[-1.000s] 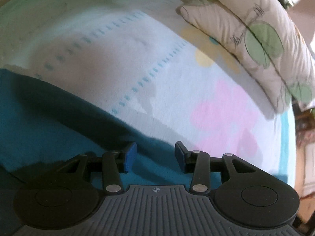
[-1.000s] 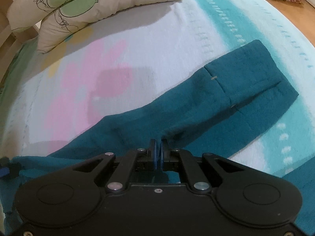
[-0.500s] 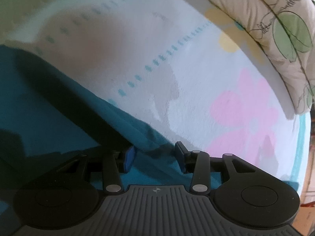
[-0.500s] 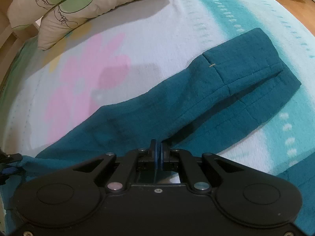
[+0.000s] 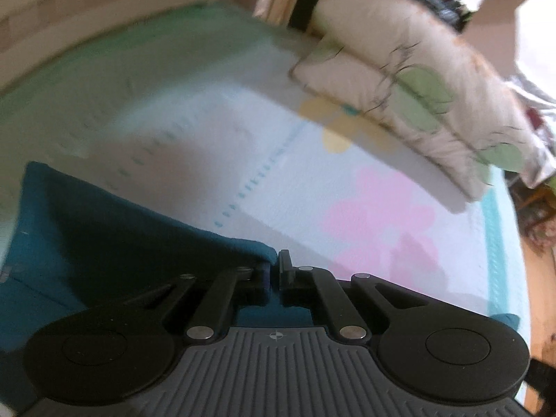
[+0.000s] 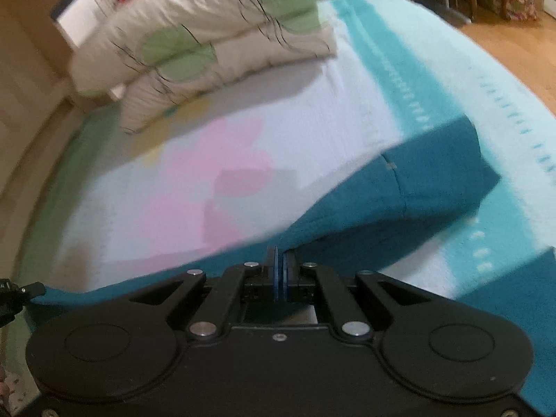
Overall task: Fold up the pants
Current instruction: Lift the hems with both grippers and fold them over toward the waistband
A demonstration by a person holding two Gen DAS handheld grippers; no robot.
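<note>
Teal pants [image 5: 104, 229] lie on a bed with a white, pink-flowered cover. In the left wrist view my left gripper [image 5: 274, 271] is shut on an edge of the pants and lifts it off the bed. In the right wrist view my right gripper [image 6: 279, 271] is shut on another edge of the pants [image 6: 399, 208]; the cloth rises toward it, and the leg end rests on the bed at the right. The left gripper's tip [image 6: 31, 290] shows at the far left of the right wrist view.
Cream pillows with green leaves [image 5: 417, 90] are stacked at the head of the bed and also show in the right wrist view [image 6: 208, 34]. The bed cover [image 6: 208, 180] has a teal stripe at the right. A wooden floor [image 6: 514, 41] lies beyond the bed's right edge.
My left gripper has shut on the pants edge. Both grippers have risen, lifting the cloth, and both views have tilted up toward the pillows.
</note>
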